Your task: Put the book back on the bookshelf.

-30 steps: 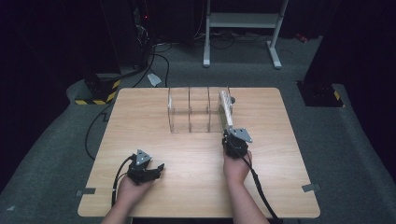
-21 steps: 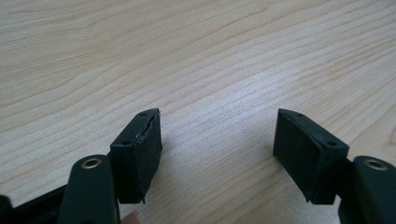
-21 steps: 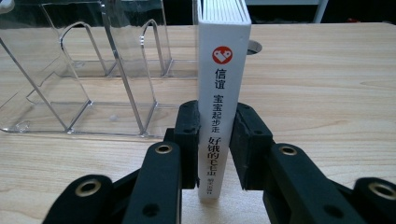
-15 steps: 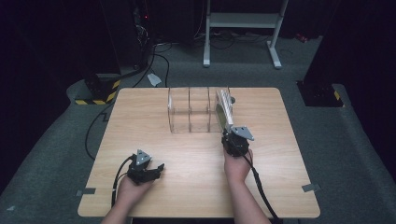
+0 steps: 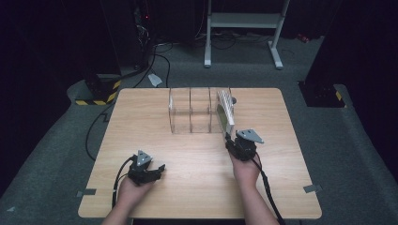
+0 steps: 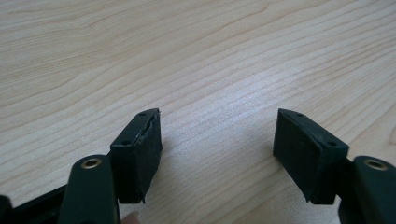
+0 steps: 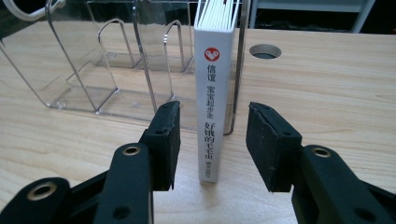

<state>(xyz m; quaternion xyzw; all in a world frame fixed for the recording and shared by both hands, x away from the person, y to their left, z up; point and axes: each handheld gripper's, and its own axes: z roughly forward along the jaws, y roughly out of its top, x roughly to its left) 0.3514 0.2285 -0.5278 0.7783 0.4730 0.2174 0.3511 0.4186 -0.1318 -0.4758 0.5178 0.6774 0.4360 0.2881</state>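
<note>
A white book [image 7: 213, 93] stands upright in the right-hand slot of a clear three-slot rack [image 7: 93, 70], spine toward me. In the high view the book [image 5: 226, 110] leans slightly in the rack [image 5: 190, 112] at the table's middle back. My right gripper [image 7: 213, 109] straddles the spine; its jaws have just been opening, and gaps show between both pads and the book. It sits just in front of the rack, right gripper [image 5: 229, 139]. My left gripper [image 6: 217, 114] is open over bare wood, left gripper [image 5: 158, 168] resting at the front left.
The wooden table [image 5: 141, 122] has a round cable hole [image 7: 265, 51] behind the rack. A metal stand [image 5: 241, 28], floor cables and a yellow-black striped block [image 5: 96, 96] lie beyond the far edge. Each gripper trails a black cable toward me.
The right gripper has edged slightly back from the rack while the book stays in its slot. The left hand has not moved.
</note>
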